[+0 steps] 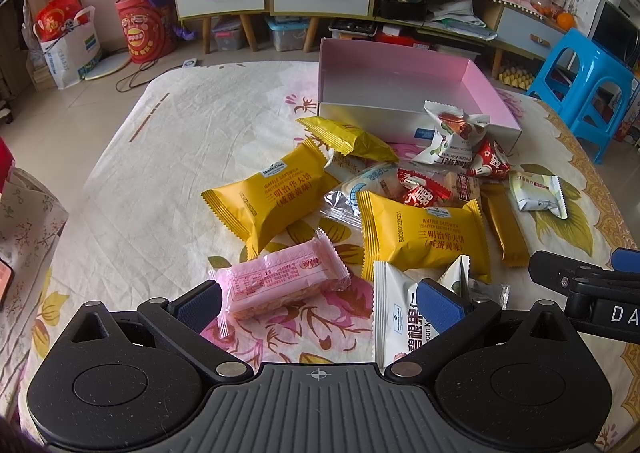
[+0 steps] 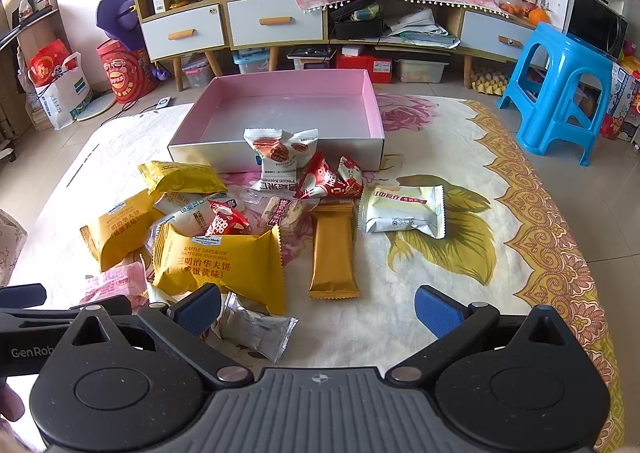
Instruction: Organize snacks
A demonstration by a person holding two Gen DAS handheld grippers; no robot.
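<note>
Both hand-held grippers spread wide, nothing pinched.

Left hand-held gripper (image 1: 320,303): low over the floral tablecloth (image 1: 160,157), on the near side of the snack pile from the pink box (image 1: 400,73). Pink wafer pack (image 1: 280,279) lies flat between its fingers, nearer the left pad (image 1: 200,303); can't tell if it touches. Right pad (image 1: 438,309) sits over a white pecan kernel pack (image 1: 394,317).

Right hand-held gripper (image 2: 320,309): also on the near side of the pile from the box, open over bare cloth. Its left pad (image 2: 200,309) is just beside a clear/silver wrapper (image 2: 260,327).

Pink box, open, looks empty inside, sits on the counter at the far side of the pile. Relative to the box:
- white pecan kernel pack (image 2: 278,155) leaning against its front wall
- red triangular packs (image 2: 328,177) just in front of that wall
- olive-yellow pack (image 2: 180,175) in front of its left corner
- two yellow waffle sandwich packs (image 2: 220,263) (image 2: 120,229) further out, toward the grippers
- gold bar (image 2: 333,253) lying lengthwise in front of it, past the red packs
- white/green pack (image 2: 402,211) apart from the pile, in front of its right corner

Blue plastic stool (image 2: 560,89) on the floor, right of the box.
</note>
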